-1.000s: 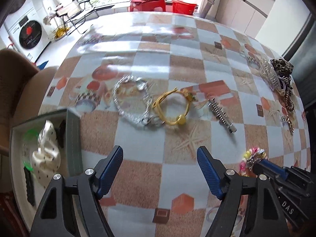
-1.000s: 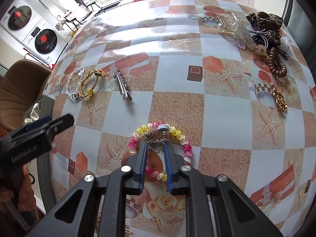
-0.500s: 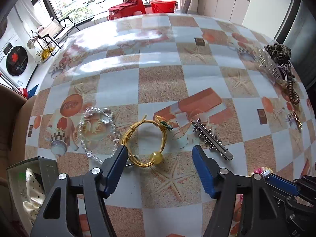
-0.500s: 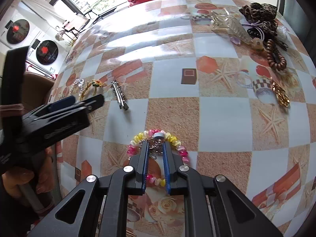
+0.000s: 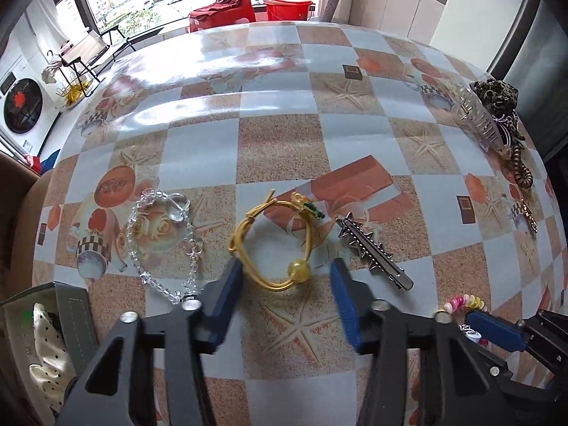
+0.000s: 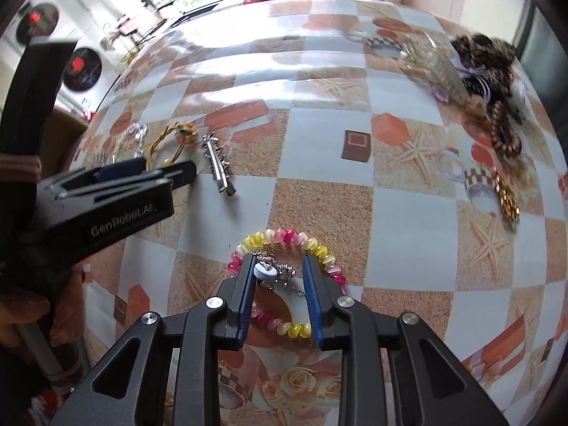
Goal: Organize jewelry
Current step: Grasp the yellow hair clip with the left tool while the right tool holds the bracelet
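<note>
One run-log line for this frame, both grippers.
left gripper: closing around yellow cord bracelet, not yet gripped | right gripper: opening, pink-and-yellow bead bracelet on checked tablecloth, released | organizer tray: at left edge

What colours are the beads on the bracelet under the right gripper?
Pink, yellow and white bracelet, clearest in the right wrist view.

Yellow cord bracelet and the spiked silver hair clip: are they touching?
Apart. The left wrist view shows bare tablecloth between the yellow cord bracelet and the spiked silver hair clip, even at the bracelet's green charm end.
</note>
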